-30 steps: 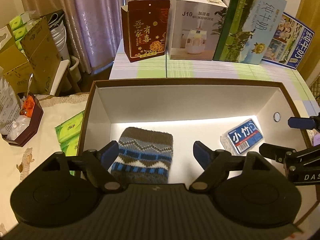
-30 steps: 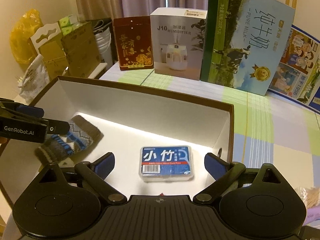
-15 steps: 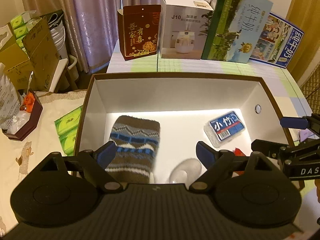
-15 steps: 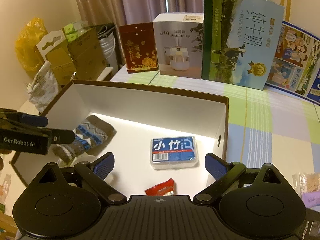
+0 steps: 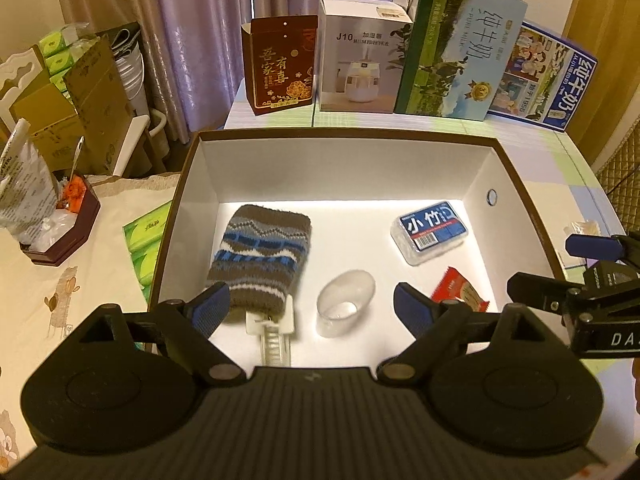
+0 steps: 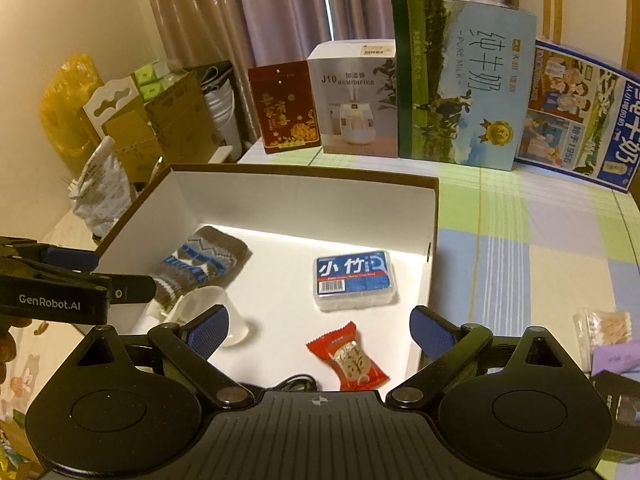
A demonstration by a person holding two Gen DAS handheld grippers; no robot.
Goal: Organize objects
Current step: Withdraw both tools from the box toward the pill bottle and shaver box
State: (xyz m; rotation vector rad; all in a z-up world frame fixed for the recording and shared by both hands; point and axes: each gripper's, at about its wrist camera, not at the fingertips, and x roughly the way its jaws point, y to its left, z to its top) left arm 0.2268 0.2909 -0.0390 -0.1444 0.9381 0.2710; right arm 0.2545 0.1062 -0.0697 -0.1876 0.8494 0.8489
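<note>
Both claws gape apart over the box [image 5: 516, 184], left gripper [image 5: 310, 304] and right gripper [image 6: 320, 326] empty. That plastic cup [image 5: 346, 304] lies tipped; a careless nudge could roll it into the sock [image 5: 262, 258].

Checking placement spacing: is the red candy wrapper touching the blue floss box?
Apart. The right wrist view shows bare white box floor between the red candy wrapper and the blue floss box.

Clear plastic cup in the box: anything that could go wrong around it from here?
The clear plastic cup lies on its side, loose, so it may roll into the knitted sock or the red candy. Both the left gripper and right gripper are open and close together over the box; they could clash.
</note>
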